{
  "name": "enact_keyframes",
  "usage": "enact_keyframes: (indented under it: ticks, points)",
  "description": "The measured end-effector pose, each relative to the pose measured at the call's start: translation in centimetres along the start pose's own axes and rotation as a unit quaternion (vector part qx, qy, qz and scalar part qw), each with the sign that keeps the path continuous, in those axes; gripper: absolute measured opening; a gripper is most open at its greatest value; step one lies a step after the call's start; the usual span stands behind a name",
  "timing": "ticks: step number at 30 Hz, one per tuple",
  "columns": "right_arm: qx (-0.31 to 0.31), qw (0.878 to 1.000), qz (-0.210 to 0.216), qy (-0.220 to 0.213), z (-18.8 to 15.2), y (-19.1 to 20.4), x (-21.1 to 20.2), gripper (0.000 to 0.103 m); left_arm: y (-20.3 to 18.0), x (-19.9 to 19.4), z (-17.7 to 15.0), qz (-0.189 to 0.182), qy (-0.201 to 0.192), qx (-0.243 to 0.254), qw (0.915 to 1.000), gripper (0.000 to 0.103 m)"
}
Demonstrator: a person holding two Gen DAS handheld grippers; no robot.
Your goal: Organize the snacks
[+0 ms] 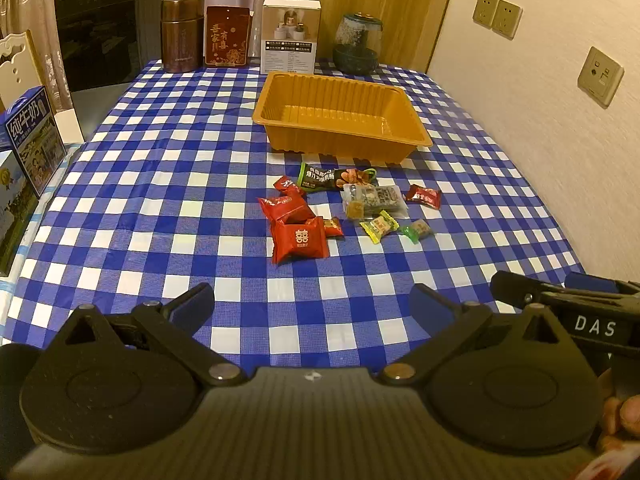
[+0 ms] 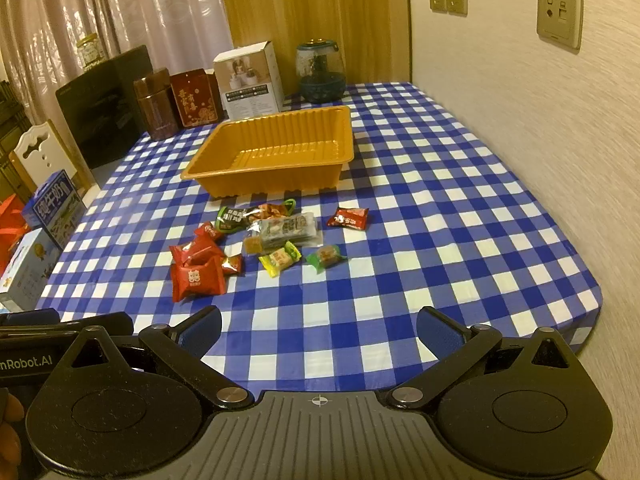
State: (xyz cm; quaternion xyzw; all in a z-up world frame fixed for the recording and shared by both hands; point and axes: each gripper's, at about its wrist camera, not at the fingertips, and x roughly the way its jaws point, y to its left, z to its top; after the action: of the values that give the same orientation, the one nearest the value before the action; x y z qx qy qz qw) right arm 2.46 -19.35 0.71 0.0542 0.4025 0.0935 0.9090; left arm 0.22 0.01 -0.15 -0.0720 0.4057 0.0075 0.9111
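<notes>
1. Nine wrapped snacks lie loose on the bench, which wears a blue-and-white checked cloth; all sit just in front of the tray, none in it.
2. Leftmost are two puffy red pillow packs, one partly over the other, with a small red candy behind them and a small orange-red candy touching their right side.
3. One long green-and-black glossy packet lies nearest the tray.
4. One clear crinkled packet of brown blocks sits mid-cluster, with one yellow-ended candy and one green-ended candy in front of it.
5. One red candy lies apart on the right.
6. One ribbed, rectangular orange plastic tray stands empty.
7. Behind it stand a brown tin, red box, white carton and glass jar.
8. Both the left tongs and right tongs are spread wide, grasping nothing.
</notes>
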Motion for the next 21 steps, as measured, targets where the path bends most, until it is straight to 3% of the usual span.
enact_keyframes:
  ticks: [21]
  points:
    - [0.001, 1.000, 0.000, 0.000, -0.02, 0.15, 0.21, 0.103, 0.11, -0.08, 0.16, -0.001, -0.002, -0.001, 1.0000, 0.103]
